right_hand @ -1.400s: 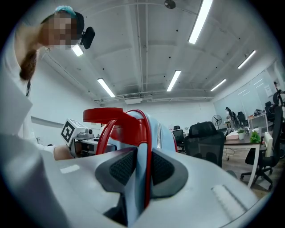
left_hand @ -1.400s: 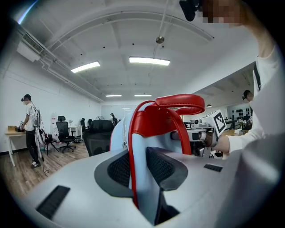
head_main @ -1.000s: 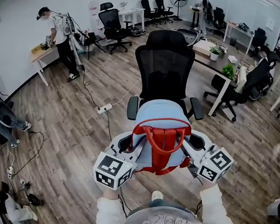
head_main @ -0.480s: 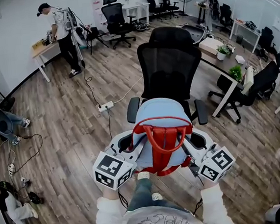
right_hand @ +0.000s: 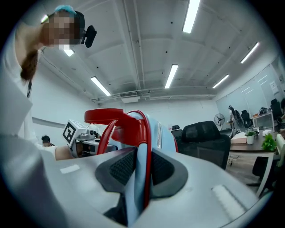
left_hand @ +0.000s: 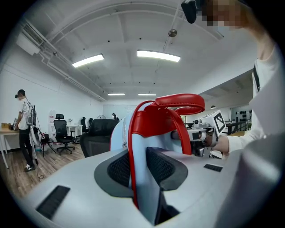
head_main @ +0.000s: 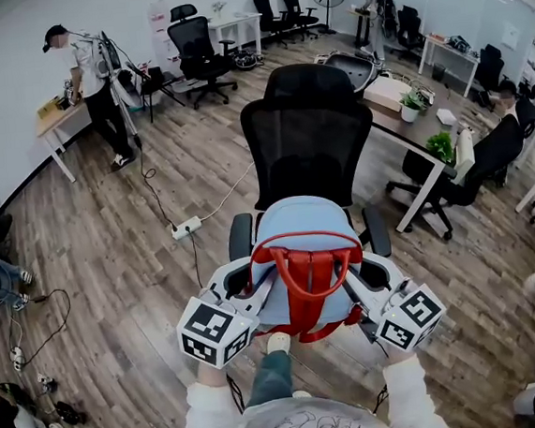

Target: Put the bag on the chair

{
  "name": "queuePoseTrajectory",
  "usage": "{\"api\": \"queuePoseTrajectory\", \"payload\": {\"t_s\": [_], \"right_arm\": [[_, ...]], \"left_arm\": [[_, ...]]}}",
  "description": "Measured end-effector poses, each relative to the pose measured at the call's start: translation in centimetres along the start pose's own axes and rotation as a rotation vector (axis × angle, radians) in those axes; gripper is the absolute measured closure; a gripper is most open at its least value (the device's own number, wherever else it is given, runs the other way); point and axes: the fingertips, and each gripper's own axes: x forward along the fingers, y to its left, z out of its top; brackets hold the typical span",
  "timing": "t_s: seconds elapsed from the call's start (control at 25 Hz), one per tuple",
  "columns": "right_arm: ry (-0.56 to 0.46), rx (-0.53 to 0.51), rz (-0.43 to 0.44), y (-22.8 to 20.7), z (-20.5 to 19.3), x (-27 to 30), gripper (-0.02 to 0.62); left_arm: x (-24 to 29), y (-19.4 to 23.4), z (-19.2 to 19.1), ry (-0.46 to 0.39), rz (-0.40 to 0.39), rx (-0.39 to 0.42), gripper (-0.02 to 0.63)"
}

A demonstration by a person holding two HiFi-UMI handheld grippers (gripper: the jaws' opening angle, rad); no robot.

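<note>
A light blue bag (head_main: 304,238) with red handles (head_main: 306,256) hangs in the air between both grippers, just in front of a black mesh office chair (head_main: 310,148). My left gripper (head_main: 256,289) is shut on the bag's left edge; in the left gripper view the blue fabric and red trim (left_hand: 139,169) are pinched between the pads. My right gripper (head_main: 355,289) is shut on the bag's right edge, with the fabric (right_hand: 141,171) clamped between its pads. The bag hides most of the chair's seat; the armrests (head_main: 240,236) show at either side.
Wooden floor with a power strip (head_main: 186,228) and cables at left. A desk with plants (head_main: 418,114) and another black chair (head_main: 492,154) stand at right. A person (head_main: 90,80) stands at a table at the far left. More chairs line the back wall.
The chair and bag now sit slightly further left and closer in the head view as the person steps forward. Both grips on the bag are unchanged.
</note>
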Motion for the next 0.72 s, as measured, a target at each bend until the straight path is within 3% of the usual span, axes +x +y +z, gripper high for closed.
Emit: {"api": "queuePoseTrajectory", "payload": {"t_s": [0.72], "right_arm": [[0.039, 0.026, -0.111, -13.2, -0.5, 12.7, 0.505]], "left_arm": [[13.8, 13.7, 1.2, 0.046, -0.129, -0.02, 0.508]]}}
